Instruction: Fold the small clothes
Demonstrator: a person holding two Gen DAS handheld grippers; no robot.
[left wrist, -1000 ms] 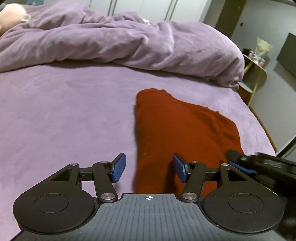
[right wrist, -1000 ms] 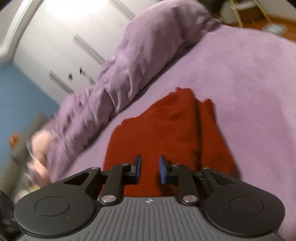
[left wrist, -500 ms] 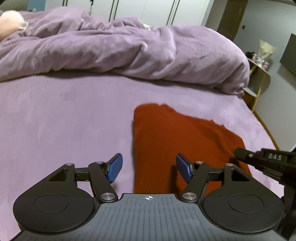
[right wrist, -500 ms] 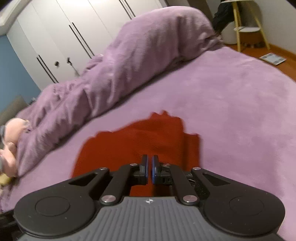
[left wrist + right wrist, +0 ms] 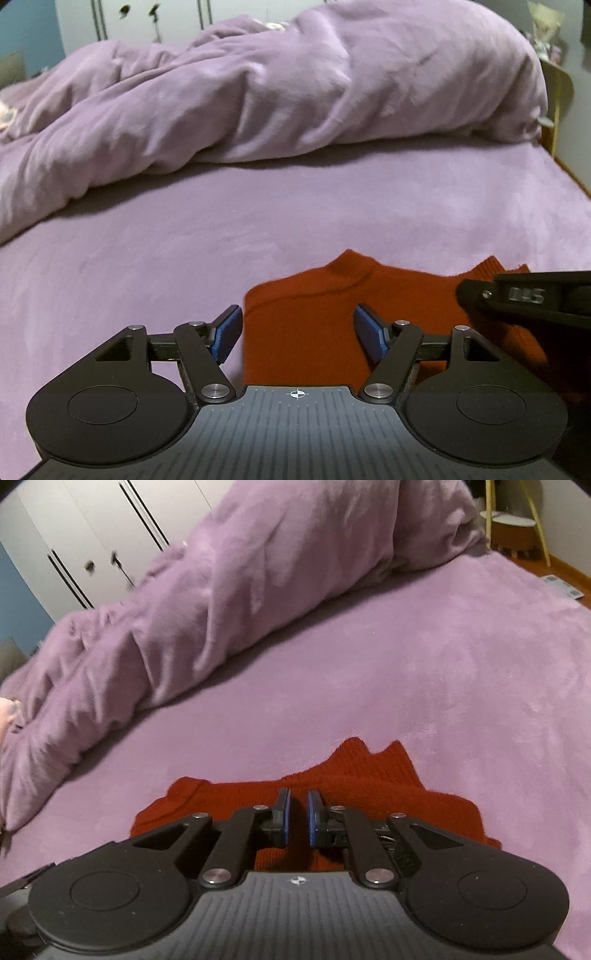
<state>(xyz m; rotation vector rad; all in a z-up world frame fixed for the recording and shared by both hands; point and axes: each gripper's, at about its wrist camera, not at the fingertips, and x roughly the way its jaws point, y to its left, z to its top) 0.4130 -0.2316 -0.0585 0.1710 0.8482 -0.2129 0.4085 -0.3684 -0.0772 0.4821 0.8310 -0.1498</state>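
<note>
Garment, rust-red knit, lay folded on the purple bedsheet below the heaped duvet, left gripper spread wide over its left edge holding nothing, right gripper narrowly parted above it, 2 pads empty.

Two black handheld grippers
Left gripper and right gripper: blue pads, silver screws, round discs, ribbed grey bodies, white crosshair marks.
</note>
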